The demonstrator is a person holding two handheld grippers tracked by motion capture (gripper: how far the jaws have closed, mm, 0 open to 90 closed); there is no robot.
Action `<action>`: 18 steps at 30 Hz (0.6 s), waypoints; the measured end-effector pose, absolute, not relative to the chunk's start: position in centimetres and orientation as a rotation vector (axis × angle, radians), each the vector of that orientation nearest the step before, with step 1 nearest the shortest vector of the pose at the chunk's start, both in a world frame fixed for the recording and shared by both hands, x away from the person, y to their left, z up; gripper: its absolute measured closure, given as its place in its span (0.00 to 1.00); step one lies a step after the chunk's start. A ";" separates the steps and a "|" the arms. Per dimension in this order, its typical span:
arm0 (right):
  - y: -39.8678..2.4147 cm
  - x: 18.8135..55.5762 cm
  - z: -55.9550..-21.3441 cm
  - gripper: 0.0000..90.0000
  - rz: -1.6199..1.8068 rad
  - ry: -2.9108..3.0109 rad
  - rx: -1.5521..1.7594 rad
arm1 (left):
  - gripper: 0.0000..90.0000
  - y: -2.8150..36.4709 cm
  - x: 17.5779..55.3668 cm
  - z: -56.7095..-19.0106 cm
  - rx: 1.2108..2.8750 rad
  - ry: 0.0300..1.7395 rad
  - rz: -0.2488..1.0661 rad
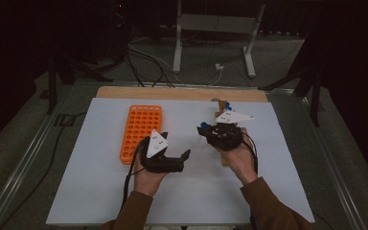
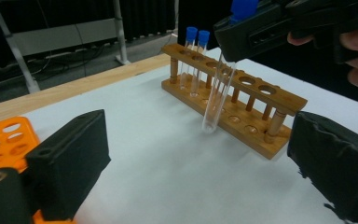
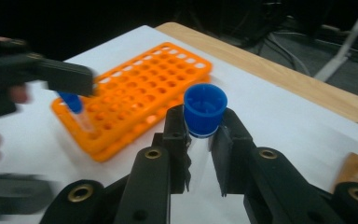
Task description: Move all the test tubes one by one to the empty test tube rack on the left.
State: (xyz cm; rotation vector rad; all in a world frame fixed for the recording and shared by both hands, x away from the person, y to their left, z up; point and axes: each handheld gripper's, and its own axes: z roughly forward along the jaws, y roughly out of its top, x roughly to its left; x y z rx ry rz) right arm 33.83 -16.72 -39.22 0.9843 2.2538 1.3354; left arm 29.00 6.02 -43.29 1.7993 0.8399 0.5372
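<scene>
While your right gripper pinches a capped test tube just below its blue cap, the tube hangs nearly upright, its long axis running from the cap at the jaws down to the rounded tip, which floats clear above the white counter. Seen from the left gripper view, the tip lies just in front of the wooden rack, beside its middle holes, and leans slightly toward the near side.

Your left gripper stands with its jaws spread wide and nothing between them; no pad touches anything. In the high view it sits near the lower right corner of the orange rack, to the left of the right gripper, with bare counter between the two.

Two more blue-capped tubes stand upright at the far end of the wooden rack. In the right gripper view another blue-capped tube stands in a near hole of the orange rack.

Judging from this layout, the held tube lies closer to the wooden rack than to the orange one, so either destination turns on keeping its axis vertical over a hole; your right hand is the only one placed to do so.
</scene>
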 end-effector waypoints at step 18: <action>-14.7 32.6 -39.2 0.85 1.437 2.339 0.918 | 0.78 3.7 29.7 -43.7 1.808 0.806 0.550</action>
